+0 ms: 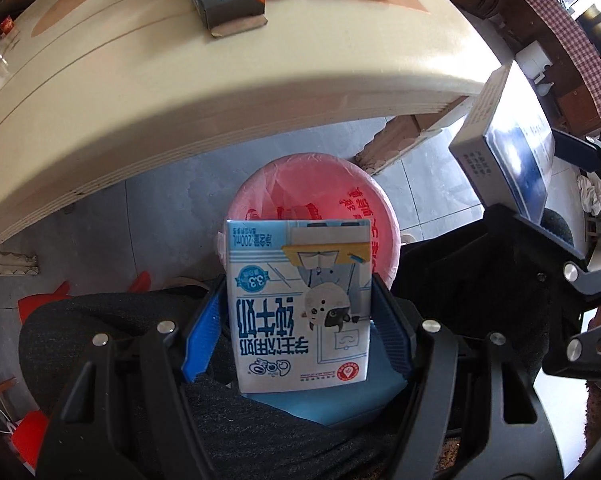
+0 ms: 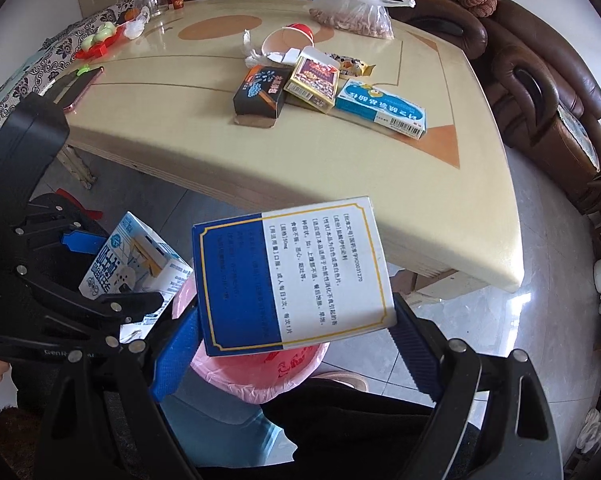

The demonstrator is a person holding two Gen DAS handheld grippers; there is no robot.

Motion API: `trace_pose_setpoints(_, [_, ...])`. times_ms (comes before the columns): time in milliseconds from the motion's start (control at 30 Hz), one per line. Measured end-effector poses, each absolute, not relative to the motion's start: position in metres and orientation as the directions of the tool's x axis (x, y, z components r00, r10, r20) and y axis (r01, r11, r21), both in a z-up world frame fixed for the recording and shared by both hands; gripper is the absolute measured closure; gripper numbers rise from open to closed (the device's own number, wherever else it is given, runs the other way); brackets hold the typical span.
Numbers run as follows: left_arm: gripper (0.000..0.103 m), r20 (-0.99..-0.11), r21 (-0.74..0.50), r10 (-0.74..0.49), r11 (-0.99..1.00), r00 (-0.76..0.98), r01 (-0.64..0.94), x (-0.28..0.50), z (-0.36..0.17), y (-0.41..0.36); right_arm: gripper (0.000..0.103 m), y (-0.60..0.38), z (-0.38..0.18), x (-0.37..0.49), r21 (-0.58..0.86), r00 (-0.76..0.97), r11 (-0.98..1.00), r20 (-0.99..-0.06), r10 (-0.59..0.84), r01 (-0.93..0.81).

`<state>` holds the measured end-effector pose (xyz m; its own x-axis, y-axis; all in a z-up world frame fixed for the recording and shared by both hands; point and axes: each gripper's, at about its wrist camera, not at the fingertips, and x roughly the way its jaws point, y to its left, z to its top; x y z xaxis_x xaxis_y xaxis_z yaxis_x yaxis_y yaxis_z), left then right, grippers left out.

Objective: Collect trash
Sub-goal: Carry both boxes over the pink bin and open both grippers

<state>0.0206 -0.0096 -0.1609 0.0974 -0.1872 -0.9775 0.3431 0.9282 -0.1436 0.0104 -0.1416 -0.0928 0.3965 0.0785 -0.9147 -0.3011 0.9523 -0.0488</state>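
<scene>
My left gripper (image 1: 298,320) is shut on a blue-and-white milk carton (image 1: 298,304) and holds it above a bin lined with a pink bag (image 1: 320,192) on the floor. My right gripper (image 2: 296,320) is shut on a blue-and-white medicine box (image 2: 296,272), also over the pink bin (image 2: 268,372). The medicine box shows in the left wrist view (image 1: 504,152) at the right, and the milk carton shows in the right wrist view (image 2: 136,268) at the left. More trash lies on the cream table (image 2: 340,168): a black box (image 2: 260,94), a yellow-brown box (image 2: 314,80), a blue box (image 2: 380,108).
A paper cup (image 2: 288,38), a snack wrapper (image 2: 352,66) and a plastic bag of nuts (image 2: 356,12) lie further back on the table. A phone (image 2: 82,88) and a red fruit tray (image 2: 100,40) sit at its left. A brown sofa (image 2: 540,80) curves around the right.
</scene>
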Motion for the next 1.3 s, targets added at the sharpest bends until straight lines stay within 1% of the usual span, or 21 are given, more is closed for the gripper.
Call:
trace_pose_setpoints(333, [0.035, -0.983, -0.156, -0.181, 0.918, 0.035, 0.365, 0.026, -0.209, -0.020, 0.017, -0.146, -0.137, 0.014, -0.049, 0.346, 0.963, -0.937, 0.048, -0.266])
trace_pose_setpoints(700, [0.035, -0.983, -0.185, -0.177, 0.926, -0.053, 0.328, 0.033, -0.268, -0.021, 0.017, -0.152, -0.198, 0.023, -0.022, 0.273, 0.980, -0.961, 0.033, -0.198])
trace_pose_setpoints(933, [0.035, -0.974, -0.222, -0.195, 0.929, -0.119, 0.296, 0.044, -0.303, -0.016, 0.017, -0.147, -0.236, 0.027, -0.030, 0.223, 0.981, -0.975, 0.014, -0.193])
trace_pose_setpoints(1300, [0.035, -0.957, -0.261, -0.216, 0.933, -0.196, 0.248, 0.064, -0.334, -0.014, 0.017, -0.153, -0.283, 0.033, -0.008, 0.135, 0.983, -0.991, 0.017, -0.183])
